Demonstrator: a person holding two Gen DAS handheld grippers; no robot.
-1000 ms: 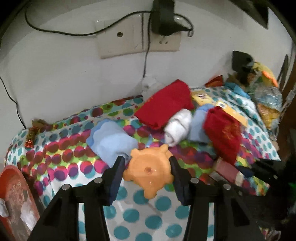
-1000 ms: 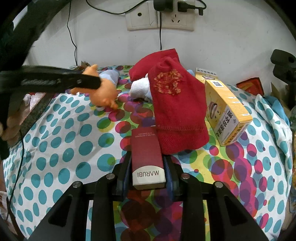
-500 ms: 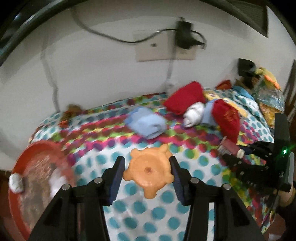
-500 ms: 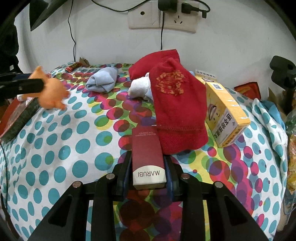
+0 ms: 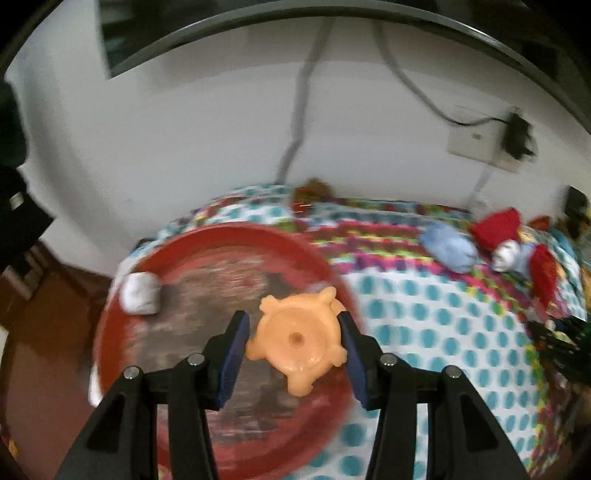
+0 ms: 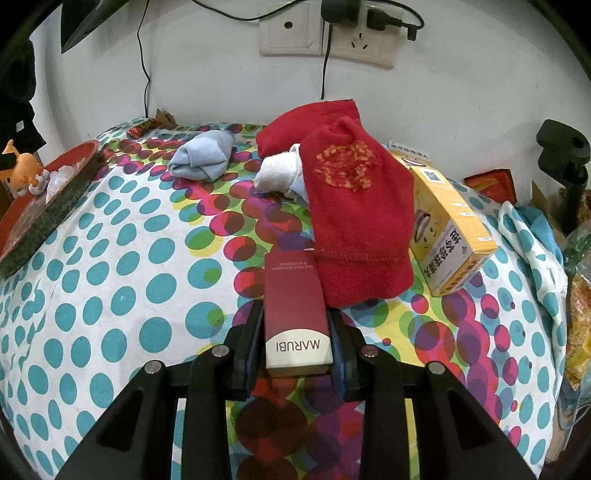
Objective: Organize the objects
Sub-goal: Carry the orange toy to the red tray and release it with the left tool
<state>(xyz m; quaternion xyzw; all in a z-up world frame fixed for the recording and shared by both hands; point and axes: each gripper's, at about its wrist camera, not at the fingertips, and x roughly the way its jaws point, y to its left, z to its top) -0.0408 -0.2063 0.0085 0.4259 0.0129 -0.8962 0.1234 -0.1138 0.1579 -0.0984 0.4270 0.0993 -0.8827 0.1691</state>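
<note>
Left claw (image 5: 293,345) gripping orange toy (image 5: 297,345), now carried left over red tray (image 5: 147,350); right claw (image 6: 295,341) unmoved, clamping maroon box (image 6: 293,310).

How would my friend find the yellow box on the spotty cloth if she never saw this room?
Start at the wall sockets, then look down to the table with the spotty cloth. On its right side, just right of the big red sock, lies the yellow box. It is the only yellow carton, with a cartoon face and black writing; the other box is dark red.
</note>
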